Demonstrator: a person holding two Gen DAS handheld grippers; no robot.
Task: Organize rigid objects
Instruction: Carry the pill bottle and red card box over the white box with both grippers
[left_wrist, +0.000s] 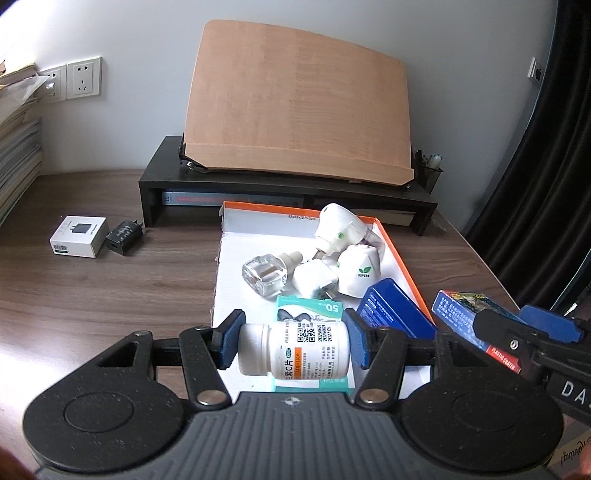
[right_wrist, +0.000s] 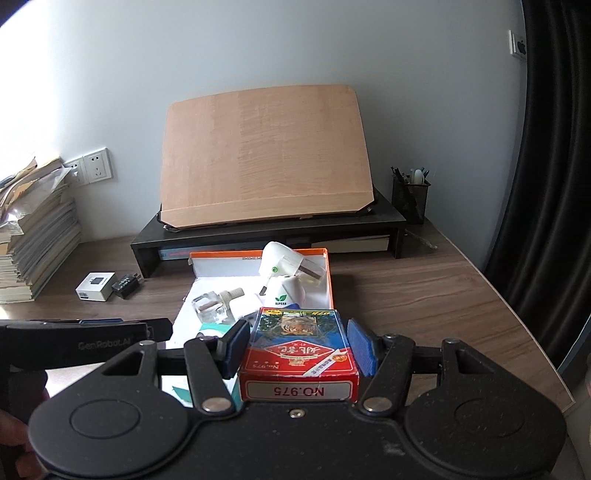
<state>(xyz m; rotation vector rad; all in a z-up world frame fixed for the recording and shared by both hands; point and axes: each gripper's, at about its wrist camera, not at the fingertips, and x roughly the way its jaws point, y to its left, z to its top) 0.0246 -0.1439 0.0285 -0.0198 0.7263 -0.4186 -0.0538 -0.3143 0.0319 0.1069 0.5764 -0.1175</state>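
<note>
1. The small white plastic pill bottle with a printed label (left_wrist: 293, 349) looks light, stiff and smooth-walled, so I judge it could roll or slip. It lies sideways, pinched end to end between the blue pads of the left gripper (left_wrist: 293, 345), cap against one pad and base against the other, above the near end of the shallow white cardboard box with an orange rim (left_wrist: 397, 254).
2. The red-and-blue card deck box with a tiger picture (right_wrist: 299, 354) seems light and rigid, though its thin card walls would dent under hard squeezing. The right gripper (right_wrist: 297, 349) clamps it across its width, pads flat on its two long sides, a sound hold. It hangs over the box's near right corner.
3. In the box lie a clear glass refill bottle (left_wrist: 264, 275), white plug-in devices (left_wrist: 341, 229), a blue tin (left_wrist: 397, 308) and a teal packet (left_wrist: 310, 308).
4. On the brown wood-grain desk (left_wrist: 110, 295), a white carton (left_wrist: 79, 236) and a black charger (left_wrist: 125, 236) sit well apart from the box.
</note>
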